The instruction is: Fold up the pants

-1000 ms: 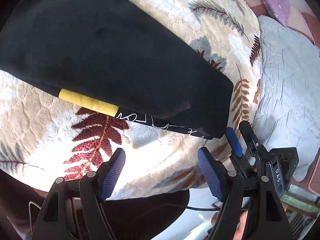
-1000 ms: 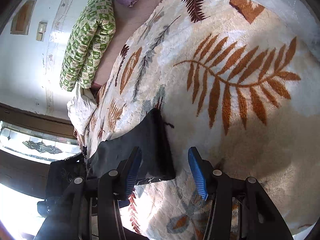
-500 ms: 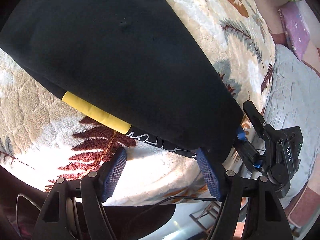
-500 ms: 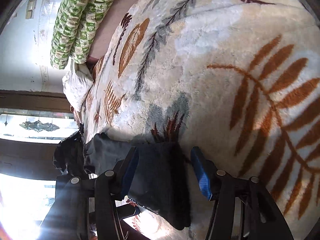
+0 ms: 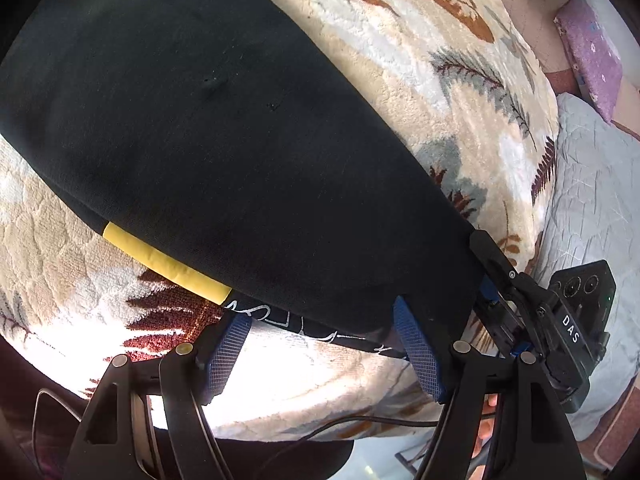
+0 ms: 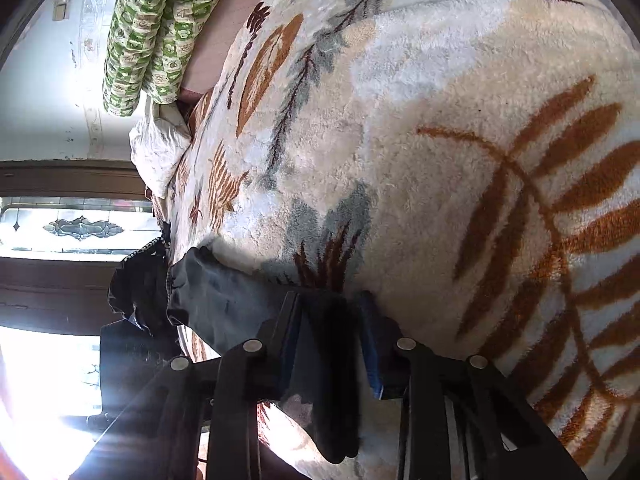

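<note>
The black fabric pants with a yellow stripe point(image 5: 224, 136) lie flat on the bed's cream plush leaf-patterned blanket point(image 6: 440, 128), reaching its near edge. The left claw point(image 5: 324, 344) stands apart, empty, at the pants' lower hem. The right claw point(image 6: 330, 344) is closing, its blue pads on the pants' corner at that edge.

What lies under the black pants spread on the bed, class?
The black pants lie on a cream fleece blanket with a leaf pattern. A yellow strip and white lettering peek from the hem's underside. The blanket beneath the cloth is covered.
</note>
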Available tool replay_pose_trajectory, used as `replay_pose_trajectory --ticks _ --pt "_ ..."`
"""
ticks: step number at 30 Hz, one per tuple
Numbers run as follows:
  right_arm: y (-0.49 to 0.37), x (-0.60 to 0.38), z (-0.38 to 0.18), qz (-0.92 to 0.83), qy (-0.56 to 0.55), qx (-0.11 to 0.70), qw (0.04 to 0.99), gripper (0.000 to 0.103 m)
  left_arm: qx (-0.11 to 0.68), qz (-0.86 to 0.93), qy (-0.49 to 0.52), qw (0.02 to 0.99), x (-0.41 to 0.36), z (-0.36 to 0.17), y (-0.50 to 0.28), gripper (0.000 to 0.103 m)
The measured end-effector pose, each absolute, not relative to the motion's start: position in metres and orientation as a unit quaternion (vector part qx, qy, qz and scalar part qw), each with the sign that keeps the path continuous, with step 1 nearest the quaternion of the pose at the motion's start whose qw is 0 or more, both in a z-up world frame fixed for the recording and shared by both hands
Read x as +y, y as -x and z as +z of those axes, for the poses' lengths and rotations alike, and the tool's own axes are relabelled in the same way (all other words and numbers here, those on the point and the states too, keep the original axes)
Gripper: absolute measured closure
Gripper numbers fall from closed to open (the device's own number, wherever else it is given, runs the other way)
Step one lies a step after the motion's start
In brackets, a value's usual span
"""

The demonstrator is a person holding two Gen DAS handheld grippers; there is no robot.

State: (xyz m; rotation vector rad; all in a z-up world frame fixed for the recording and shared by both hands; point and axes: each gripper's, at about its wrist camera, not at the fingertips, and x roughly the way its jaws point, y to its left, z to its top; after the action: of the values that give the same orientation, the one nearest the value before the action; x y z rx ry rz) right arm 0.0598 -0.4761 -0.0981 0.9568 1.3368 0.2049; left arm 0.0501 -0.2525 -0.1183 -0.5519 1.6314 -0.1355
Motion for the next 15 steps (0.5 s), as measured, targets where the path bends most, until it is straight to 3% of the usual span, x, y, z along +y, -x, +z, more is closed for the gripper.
replay_pose_trajectory --ticks 7,10,12,15 --pt "-0.056 -0.478 -0.101 0.103 -0.452 0.582 0.668 0.073 0.709 -0.047 0.234 0.664 -0.282 -0.117 -0.052 0.032" --pt "-0.053 -0.481 -0.103 0.1 -0.462 0.578 0.666 0.077 0.707 -0.05 0.236 0.664 -0.288 -0.117 -0.052 0.05" --pt "-0.052 -0.481 -0.104 0.097 -0.466 0.576 0.665 0.077 0.711 -0.05 0.238 0.66 -0.288 -0.12 -0.056 0.069" --pt "-0.052 -0.479 -0.103 0.083 -0.449 0.582 0.673 0.086 0.717 -0.053 0.255 0.646 -0.281 -0.126 -0.059 0.081"
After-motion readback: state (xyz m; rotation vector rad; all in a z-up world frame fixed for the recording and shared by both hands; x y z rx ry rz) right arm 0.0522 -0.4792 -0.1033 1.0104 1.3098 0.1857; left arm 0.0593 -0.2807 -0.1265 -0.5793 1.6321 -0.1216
